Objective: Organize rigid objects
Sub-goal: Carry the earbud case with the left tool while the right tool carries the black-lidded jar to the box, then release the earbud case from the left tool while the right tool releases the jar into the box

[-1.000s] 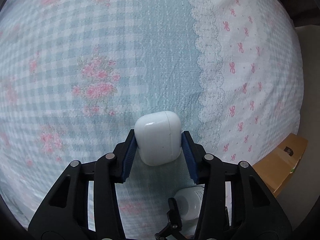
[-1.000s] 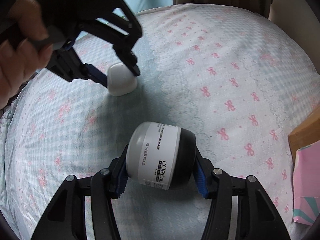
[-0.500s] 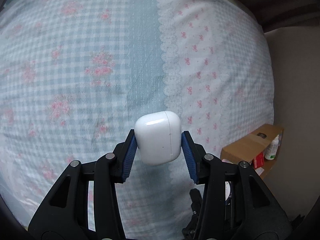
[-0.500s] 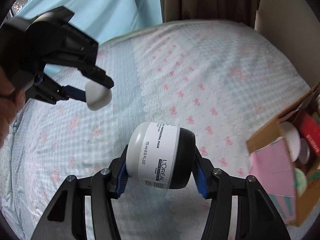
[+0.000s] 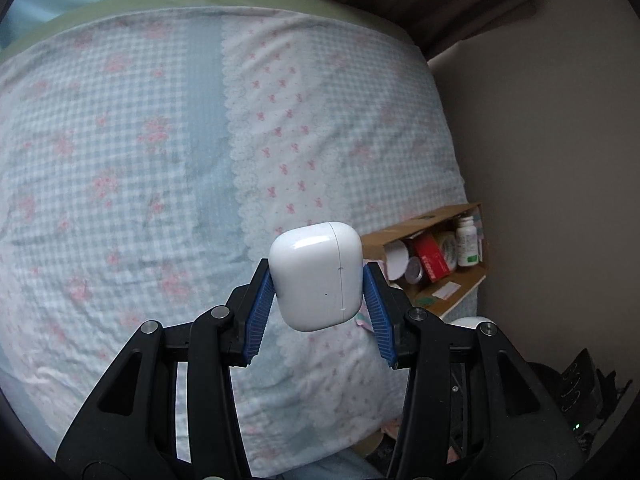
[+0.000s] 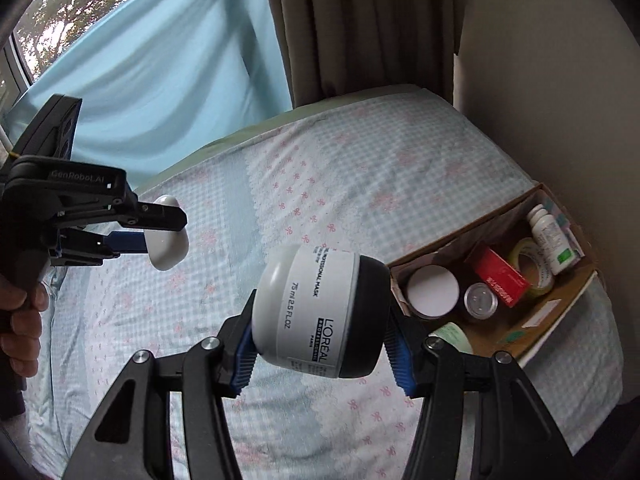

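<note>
The white earbud case (image 5: 316, 276) sits clamped between the blue pads of the left gripper (image 5: 318, 284), gripped across its 2 narrow sides with the lid seam running upright, well above the bed (image 5: 120, 160). A squeeze across the flat sides likely keeps the smooth, rounded shell from slipping out. In the right wrist view the same case (image 6: 168, 250) hangs clear of the checked sheet, and a hand (image 6: 20, 328) grips the tool's handle at the left edge.

The hair mask jar (image 6: 324, 312) is held by the right gripper (image 6: 322, 342), jaws closed on it, 1 pad on the pale base end and the other on the black lid end, so the jar lies on its side in mid-air. Pinching end to end probably gives flat faces to press on rather than the curved wall.

Both items are raised off the bedding, which suits carrying them toward the cardboard box (image 6: 560, 320) lying at the bed's right edge. The box already holds a white-lidded jar (image 6: 434, 290), a small clear-lidded pot (image 6: 482, 300), a red packet (image 6: 502, 276), a roll of tape (image 6: 528, 262) and a white pill bottle (image 6: 550, 240). Free room looks tight, mostly near its front end.
</note>
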The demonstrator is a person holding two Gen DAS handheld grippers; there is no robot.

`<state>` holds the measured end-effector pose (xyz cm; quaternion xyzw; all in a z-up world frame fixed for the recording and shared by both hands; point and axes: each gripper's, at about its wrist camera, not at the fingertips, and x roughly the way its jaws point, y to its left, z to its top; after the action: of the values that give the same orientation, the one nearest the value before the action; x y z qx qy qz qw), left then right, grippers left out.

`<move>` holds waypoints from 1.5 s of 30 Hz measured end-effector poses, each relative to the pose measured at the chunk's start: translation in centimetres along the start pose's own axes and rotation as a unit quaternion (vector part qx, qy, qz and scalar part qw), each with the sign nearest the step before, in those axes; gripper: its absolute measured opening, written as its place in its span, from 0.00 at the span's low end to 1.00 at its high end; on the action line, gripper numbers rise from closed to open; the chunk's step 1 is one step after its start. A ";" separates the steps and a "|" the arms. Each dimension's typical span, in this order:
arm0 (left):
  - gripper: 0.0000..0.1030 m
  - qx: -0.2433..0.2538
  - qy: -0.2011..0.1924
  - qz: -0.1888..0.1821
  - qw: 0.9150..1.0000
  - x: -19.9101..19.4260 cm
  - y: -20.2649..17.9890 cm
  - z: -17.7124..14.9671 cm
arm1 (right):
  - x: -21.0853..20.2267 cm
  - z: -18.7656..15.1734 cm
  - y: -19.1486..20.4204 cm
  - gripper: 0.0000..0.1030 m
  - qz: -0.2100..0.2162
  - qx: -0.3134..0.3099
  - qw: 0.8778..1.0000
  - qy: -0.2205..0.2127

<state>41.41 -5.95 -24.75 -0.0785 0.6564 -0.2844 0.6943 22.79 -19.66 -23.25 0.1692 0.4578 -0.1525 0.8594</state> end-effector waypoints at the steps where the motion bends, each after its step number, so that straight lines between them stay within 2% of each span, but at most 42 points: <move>1: 0.40 0.006 -0.002 -0.002 1.000 -0.4 -1.0 -0.5 | -0.6 0.2 -0.6 0.50 -0.002 0.001 1.000 0.003; 6: 0.40 0.021 -0.009 -0.007 1.000 -0.6 -5.2 -2.6 | -3.8 1.5 -5.3 0.50 -0.011 0.013 1.000 0.005; 11: 0.40 0.015 -0.018 -0.002 1.000 0.7 -9.2 -4.7 | -5.3 2.8 -11.0 0.50 -0.008 0.006 1.000 0.009; 15: 0.40 -0.012 -0.031 0.007 0.999 2.7 -12.0 -6.0 | -4.9 4.4 -16.1 0.50 0.005 -0.034 0.999 0.021; 18: 0.40 -0.044 -0.042 0.006 0.998 4.5 -14.1 -7.0 | -3.7 5.8 -19.4 0.50 0.028 -0.064 0.997 0.045; 23: 0.40 -0.085 -0.040 0.006 0.996 8.3 -17.1 -7.9 | -0.9 8.1 -23.2 0.50 0.038 -0.128 0.988 0.076; 31: 0.40 -0.100 -0.015 0.019 0.995 15.4 -19.7 -7.3 | 5.1 9.7 -26.6 0.50 0.049 -0.245 0.961 0.121; 35: 0.40 -0.097 0.008 0.027 0.995 19.3 -20.0 -7.0 | 7.6 8.8 -26.6 0.50 0.072 -0.317 0.936 0.133; 45: 0.40 -0.023 0.069 0.085 0.994 27.7 -21.5 -7.8 | 12.6 6.1 -26.6 0.50 0.110 -0.417 0.891 0.137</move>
<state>27.00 -35.46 -39.32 -0.0183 0.7136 -0.2138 0.6669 22.90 -47.50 -34.68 -0.1364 0.5710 0.1733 0.7908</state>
